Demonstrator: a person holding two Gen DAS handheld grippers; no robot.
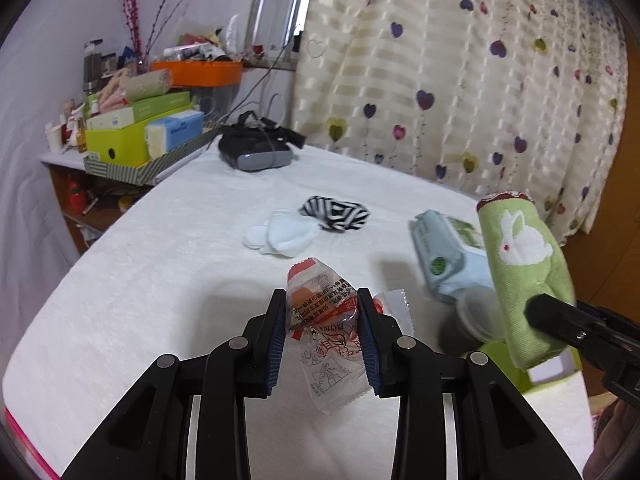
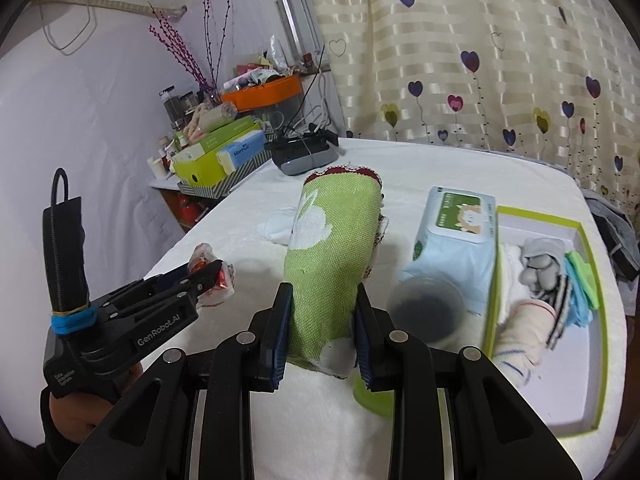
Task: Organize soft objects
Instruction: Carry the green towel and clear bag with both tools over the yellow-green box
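Observation:
My left gripper [image 1: 325, 305] is shut on a clear plastic snack packet [image 1: 324, 320] with red print, held above the white bed cover [image 1: 140, 264]. In the right wrist view the same left gripper [image 2: 208, 276] shows at the left with the packet [image 2: 212, 280] in its tips. My right gripper [image 2: 322, 300] is shut on a rolled green towel [image 2: 332, 248] with a white rabbit; the towel [image 1: 520, 264] stands at the right in the left wrist view. A striped sock [image 1: 336, 212] and white pads [image 1: 280, 232] lie further back.
A blue wet-wipe pack [image 2: 456, 240] lies beside a green-rimmed open box [image 2: 540, 216] holding socks and cloths. A round lidded cup [image 2: 428, 312] sits near the box. A grey headset [image 1: 256, 152] lies at the far edge. A cluttered shelf [image 1: 132, 136] stands at the left.

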